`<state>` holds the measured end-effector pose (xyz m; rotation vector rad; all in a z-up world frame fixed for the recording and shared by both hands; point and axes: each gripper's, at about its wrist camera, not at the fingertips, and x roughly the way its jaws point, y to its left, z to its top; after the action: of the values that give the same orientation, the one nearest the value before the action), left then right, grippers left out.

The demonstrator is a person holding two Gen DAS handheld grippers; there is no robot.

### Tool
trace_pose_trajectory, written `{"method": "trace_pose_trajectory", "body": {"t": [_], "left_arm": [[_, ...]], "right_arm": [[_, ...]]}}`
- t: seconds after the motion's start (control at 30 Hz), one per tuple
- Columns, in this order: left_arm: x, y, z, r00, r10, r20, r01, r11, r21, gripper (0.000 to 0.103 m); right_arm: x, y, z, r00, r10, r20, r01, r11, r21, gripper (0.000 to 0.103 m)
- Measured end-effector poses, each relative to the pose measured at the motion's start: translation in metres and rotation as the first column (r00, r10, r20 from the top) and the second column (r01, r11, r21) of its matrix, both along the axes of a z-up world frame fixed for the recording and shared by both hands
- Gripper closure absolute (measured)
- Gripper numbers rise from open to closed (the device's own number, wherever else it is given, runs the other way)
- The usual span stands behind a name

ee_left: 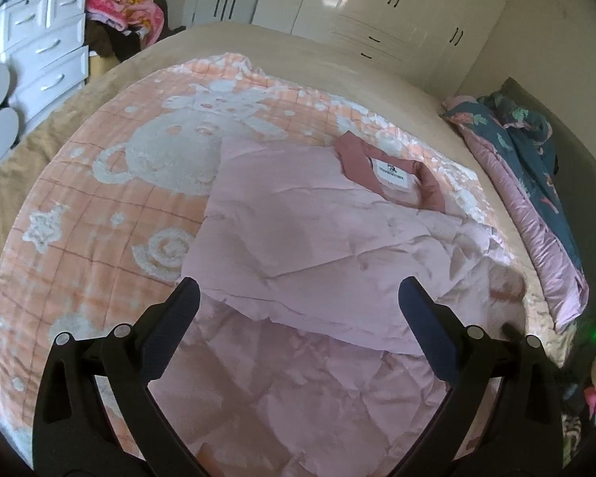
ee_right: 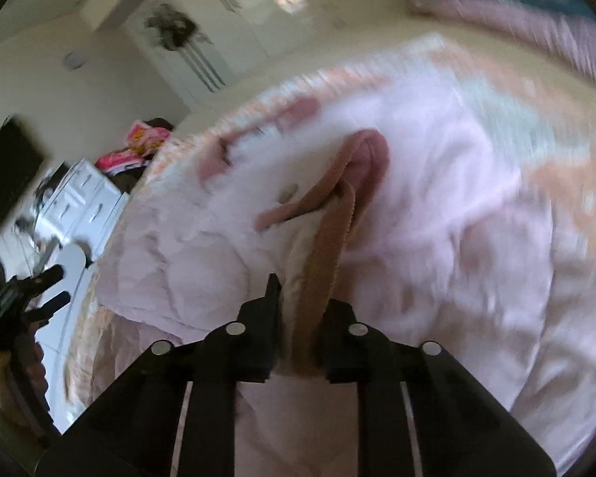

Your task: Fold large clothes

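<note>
A pale pink quilted jacket (ee_left: 318,234) lies on the bed, its dark pink collar (ee_left: 393,171) with a white label toward the far right. One part is folded over its lower body. My left gripper (ee_left: 298,302) is open and empty, hovering above the jacket's folded edge. In the blurred right wrist view, my right gripper (ee_right: 300,318) is shut on the jacket's ribbed dusty-pink cuff (ee_right: 326,246) and holds that sleeve up over the jacket (ee_right: 437,218). The left gripper shows at that view's left edge (ee_right: 16,302).
The jacket rests on an orange-and-white patterned blanket (ee_left: 99,198) over a beige bed (ee_left: 337,59). A rolled floral quilt (ee_left: 528,167) lies along the right side. White drawers (ee_left: 47,51), a pile of pink clothes (ee_left: 127,8) and white wardrobes (ee_left: 377,4) stand beyond.
</note>
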<state>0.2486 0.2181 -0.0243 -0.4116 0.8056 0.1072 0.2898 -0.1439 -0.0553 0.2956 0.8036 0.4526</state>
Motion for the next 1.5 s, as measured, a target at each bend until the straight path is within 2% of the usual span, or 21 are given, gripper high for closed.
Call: {"method": "trace_pose_trajectory", "body": {"t": [0.1,0.23,0.3,0.43,0.7,1.03,1.23,1.3,1.37,1.5], "left_arm": [[0.003,0.003,0.001,1.000,0.001,0.000,-0.001,1.000,0.000,0.009],[0.010,0.003,0.002,1.000,0.005,0.001,-0.005,1.000,0.008,0.009],[0.015,0.004,0.002,1.000,0.007,-0.005,-0.007,1.000,0.008,0.009],[0.032,0.000,0.002,1.000,-0.020,-0.003,0.020,1.000,0.005,0.009],[0.062,-0.020,-0.006,0.996,-0.074,-0.040,0.076,0.996,0.043,0.009],[0.086,-0.040,-0.028,0.987,-0.121,-0.103,0.125,0.991,0.040,0.009],[0.091,-0.046,-0.038,0.981,-0.139,-0.134,0.148,0.987,0.060,0.012],[0.093,-0.047,-0.042,0.978,-0.139,-0.156,0.153,0.985,0.077,0.014],[0.096,-0.045,-0.049,0.976,-0.132,-0.175,0.149,0.985,0.088,0.015],[0.099,-0.040,-0.061,0.974,-0.122,-0.189,0.138,0.987,0.076,0.015]], "right_arm": [[0.006,0.012,0.050,0.987,0.056,0.154,-0.047,0.997,-0.059,0.088],[0.028,0.018,0.088,0.964,0.102,0.247,-0.075,0.990,-0.119,0.088],[0.041,0.014,0.092,0.956,0.113,0.269,-0.071,0.984,-0.162,0.088],[0.068,0.003,0.076,0.971,0.073,0.226,-0.030,0.982,-0.189,0.088],[0.076,0.002,0.030,0.990,0.024,0.136,0.001,0.983,-0.182,0.088],[0.076,0.001,0.016,0.996,0.013,0.085,0.002,0.983,-0.185,0.082],[0.077,-0.001,0.010,0.998,0.002,0.059,0.010,0.980,-0.199,0.072],[0.077,-0.002,0.009,0.999,-0.012,0.050,0.022,0.980,-0.198,0.066],[0.075,-0.004,0.011,0.998,-0.034,0.056,0.044,0.980,-0.192,0.055],[0.070,-0.001,0.018,0.994,-0.060,0.092,0.077,0.976,-0.202,0.051]]}}
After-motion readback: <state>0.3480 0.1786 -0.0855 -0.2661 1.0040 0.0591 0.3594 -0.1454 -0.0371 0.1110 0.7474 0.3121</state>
